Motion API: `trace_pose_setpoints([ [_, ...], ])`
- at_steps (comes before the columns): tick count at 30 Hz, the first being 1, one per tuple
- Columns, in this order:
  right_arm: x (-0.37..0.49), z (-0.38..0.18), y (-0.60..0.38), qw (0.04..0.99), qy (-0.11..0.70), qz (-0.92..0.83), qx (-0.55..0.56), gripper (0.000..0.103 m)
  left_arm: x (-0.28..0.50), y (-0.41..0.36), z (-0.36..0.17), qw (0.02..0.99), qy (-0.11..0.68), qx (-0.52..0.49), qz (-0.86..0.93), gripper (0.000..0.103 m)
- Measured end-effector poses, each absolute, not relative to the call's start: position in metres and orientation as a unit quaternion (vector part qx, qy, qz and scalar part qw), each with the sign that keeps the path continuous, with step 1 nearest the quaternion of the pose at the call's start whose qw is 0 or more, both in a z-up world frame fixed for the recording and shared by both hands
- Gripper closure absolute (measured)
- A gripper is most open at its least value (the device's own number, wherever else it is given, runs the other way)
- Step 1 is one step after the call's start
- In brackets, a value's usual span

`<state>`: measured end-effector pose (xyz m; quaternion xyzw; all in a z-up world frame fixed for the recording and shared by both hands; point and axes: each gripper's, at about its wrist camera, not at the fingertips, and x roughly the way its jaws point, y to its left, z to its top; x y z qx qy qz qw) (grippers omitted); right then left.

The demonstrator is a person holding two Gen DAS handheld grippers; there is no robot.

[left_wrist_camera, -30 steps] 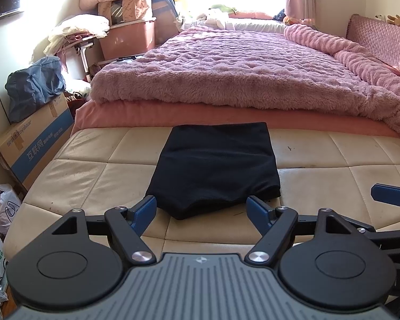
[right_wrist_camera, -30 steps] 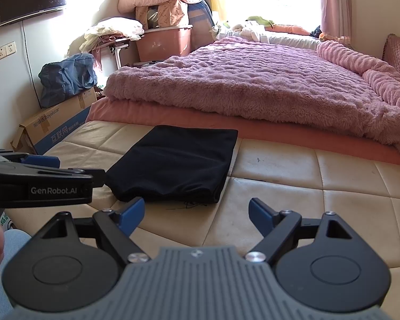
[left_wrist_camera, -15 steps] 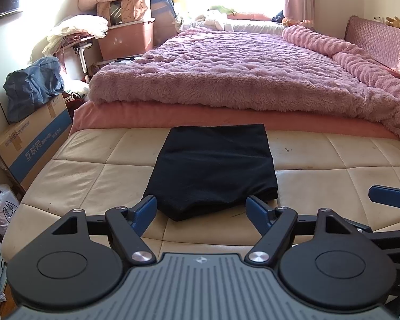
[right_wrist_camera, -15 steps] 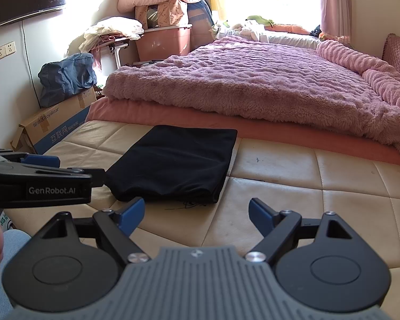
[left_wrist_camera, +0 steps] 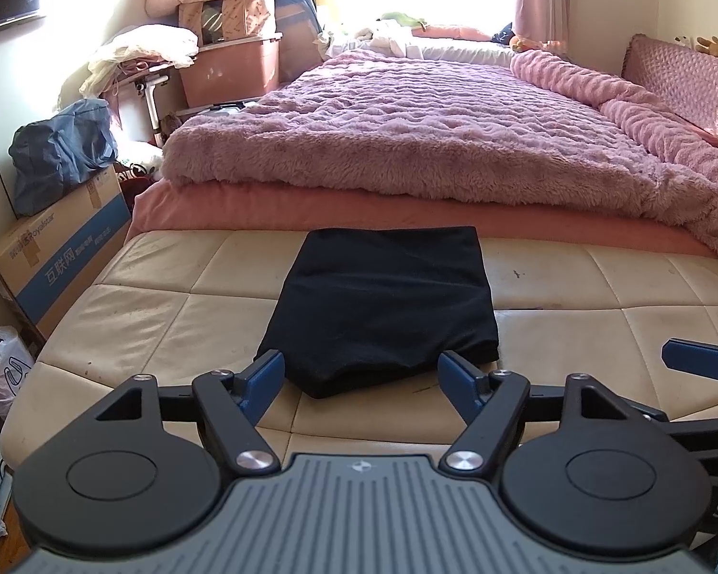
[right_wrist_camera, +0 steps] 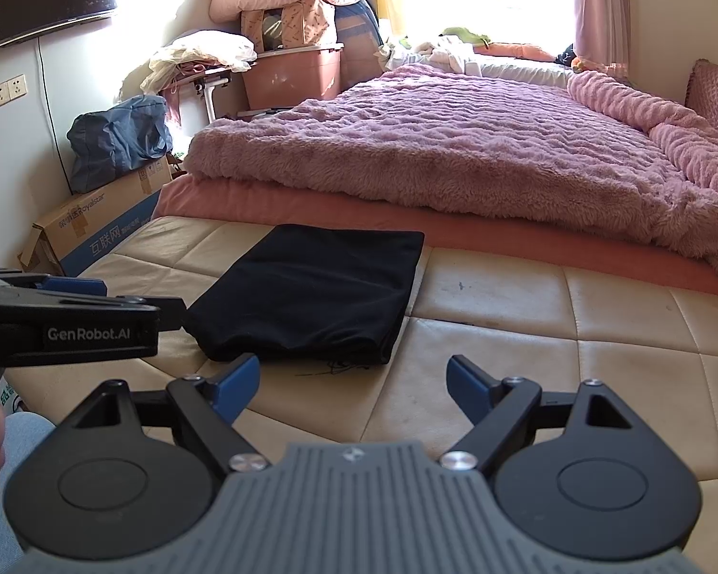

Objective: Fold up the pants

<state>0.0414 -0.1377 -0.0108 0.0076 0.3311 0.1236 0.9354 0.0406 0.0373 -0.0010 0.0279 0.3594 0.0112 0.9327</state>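
Folded black pants (left_wrist_camera: 387, 306), a compact rectangle lying flat on the cream quilted mattress (left_wrist_camera: 167, 315), far edge near the pink sheet under the fluffy purple blanket (left_wrist_camera: 431, 134). Left claw (left_wrist_camera: 361, 375) released, blue fingers spread wide, centred just short of the near edge of the pants, holding nothing; near fold visible between the fingertips. Right claw (right_wrist_camera: 352, 380) likewise released and empty, offset to the right of the pants (right_wrist_camera: 311, 292), over bare mattress (right_wrist_camera: 526, 335), near right corner of the fabric just beyond its left finger. Left claw body (right_wrist_camera: 67, 320) visible beside the near left corner of the pants. Cardboard box (left_wrist_camera: 57, 263) beside the mattress at left.
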Motion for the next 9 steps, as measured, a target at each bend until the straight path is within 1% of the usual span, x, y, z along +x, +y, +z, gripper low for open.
trace_pose_setpoints([
  [9, 0.0425, -0.0119, -0.1377, 0.935, 0.333, 0.122, 0.009, 0.022, 0.0383, 0.0371, -0.0012, 0.934, 0.355, 0.027, 0.011, 0.017],
])
